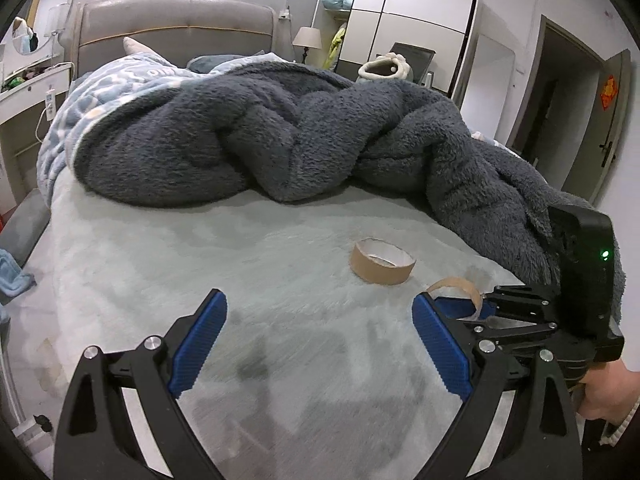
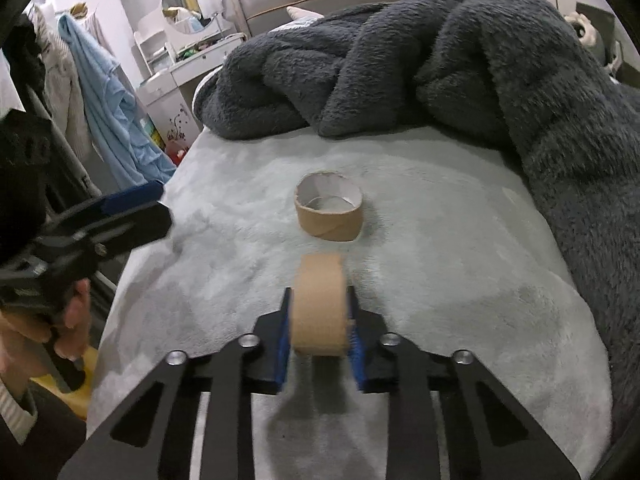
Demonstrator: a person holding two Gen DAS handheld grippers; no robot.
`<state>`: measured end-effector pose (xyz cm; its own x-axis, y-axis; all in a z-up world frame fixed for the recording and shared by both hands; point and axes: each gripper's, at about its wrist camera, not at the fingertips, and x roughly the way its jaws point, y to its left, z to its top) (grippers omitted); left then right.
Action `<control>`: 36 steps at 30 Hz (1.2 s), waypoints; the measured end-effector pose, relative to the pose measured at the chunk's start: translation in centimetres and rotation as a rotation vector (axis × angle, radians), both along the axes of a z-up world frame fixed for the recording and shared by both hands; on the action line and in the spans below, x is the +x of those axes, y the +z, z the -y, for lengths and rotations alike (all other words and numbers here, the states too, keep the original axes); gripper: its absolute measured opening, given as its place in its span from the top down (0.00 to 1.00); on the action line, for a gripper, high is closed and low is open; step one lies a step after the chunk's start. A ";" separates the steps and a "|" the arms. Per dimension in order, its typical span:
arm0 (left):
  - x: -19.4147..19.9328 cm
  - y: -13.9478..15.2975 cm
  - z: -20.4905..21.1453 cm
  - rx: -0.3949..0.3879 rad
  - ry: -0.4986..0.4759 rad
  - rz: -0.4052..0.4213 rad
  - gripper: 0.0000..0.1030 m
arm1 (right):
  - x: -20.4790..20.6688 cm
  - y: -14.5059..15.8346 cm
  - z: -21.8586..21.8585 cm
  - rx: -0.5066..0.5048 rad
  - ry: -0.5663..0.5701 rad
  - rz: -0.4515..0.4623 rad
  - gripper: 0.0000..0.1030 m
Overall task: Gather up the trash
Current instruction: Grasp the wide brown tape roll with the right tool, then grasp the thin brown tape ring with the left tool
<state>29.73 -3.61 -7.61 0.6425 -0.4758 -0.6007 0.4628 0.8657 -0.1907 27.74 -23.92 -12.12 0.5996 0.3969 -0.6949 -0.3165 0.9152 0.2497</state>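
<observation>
left gripper (image 1: 320, 344): black frame | blue ribbed pads | silver screws

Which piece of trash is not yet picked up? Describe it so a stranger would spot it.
On the pale bed sheet, just in front of the heaped dark grey blanket, a brown cardboard ring lies flat with its hole up. Its twin stands on edge, clamped in the right gripper.

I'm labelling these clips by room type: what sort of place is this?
Almost certainly a home bedroom. The grippers work over a bed with a padded headboard and a heaped grey fleece blanket; a wardrobe stands behind, and a dressing table with a round mirror sits alongside.
</observation>
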 end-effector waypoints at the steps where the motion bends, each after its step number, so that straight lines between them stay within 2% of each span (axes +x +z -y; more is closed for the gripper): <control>1: 0.2 -0.2 0.4 0.003 -0.004 -0.002 0.07 | -0.1 0.1 0.2 0.011 0.000 0.000 0.81; 9: 1.5 -1.0 3.2 0.017 -0.026 -0.017 0.07 | -1.1 0.9 0.8 0.006 0.010 0.023 0.81; 20: 3.2 -1.8 6.5 0.053 -0.051 -0.032 0.08 | -1.9 0.9 4.1 0.014 -0.027 0.005 0.81; 23: 3.4 -1.8 7.8 0.091 -0.058 -0.025 0.09 | -2.5 1.0 4.7 0.021 -0.027 0.001 0.81; 32: 4.5 -2.0 10.5 0.159 -0.074 0.002 0.20 | -3.3 0.9 5.3 0.030 -0.004 -0.013 0.81; 36: 4.8 -2.6 11.2 0.194 -0.071 -0.003 0.30 | -3.1 0.9 5.8 0.036 -0.005 -0.019 0.81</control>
